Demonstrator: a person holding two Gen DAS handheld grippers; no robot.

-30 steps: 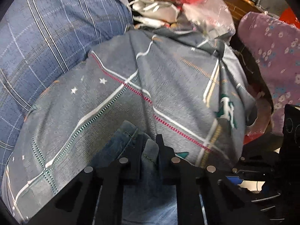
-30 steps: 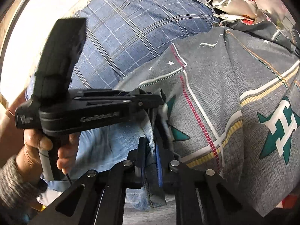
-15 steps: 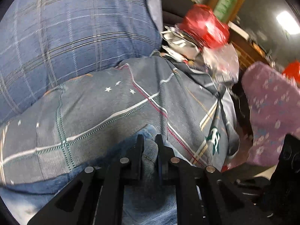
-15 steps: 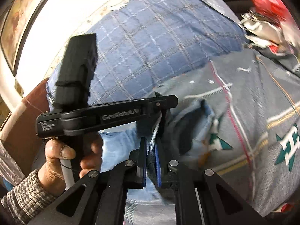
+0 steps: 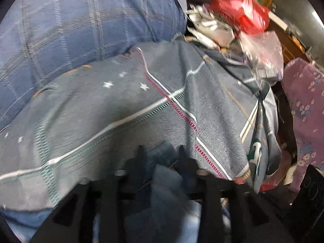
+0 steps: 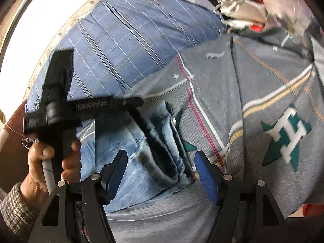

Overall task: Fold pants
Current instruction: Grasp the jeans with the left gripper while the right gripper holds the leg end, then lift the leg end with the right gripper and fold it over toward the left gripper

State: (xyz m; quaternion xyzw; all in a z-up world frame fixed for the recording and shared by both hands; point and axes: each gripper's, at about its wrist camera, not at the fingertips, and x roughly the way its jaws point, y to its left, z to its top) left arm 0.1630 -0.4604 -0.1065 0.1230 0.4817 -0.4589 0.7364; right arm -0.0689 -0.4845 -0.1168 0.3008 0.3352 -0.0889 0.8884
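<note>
The light blue denim pants lie bunched on the grey patterned bedsheet. My right gripper is open, its blue pads on either side of a denim fold, not touching it. My left gripper has its fingers spread apart with denim lying between them; that view is blurred. The left gripper also shows in the right wrist view, held by a hand, its tip on the pants' upper edge.
A blue plaid pillow lies at the back left. Red and clear plastic bags and clutter pile at the back. A purple floral cloth hangs at the right, past the bed's edge.
Both grippers have opened and let go of the denim they were pinching. The pants have dropped onto the sheet in a loose fold. The left gripper has moved slightly.
</note>
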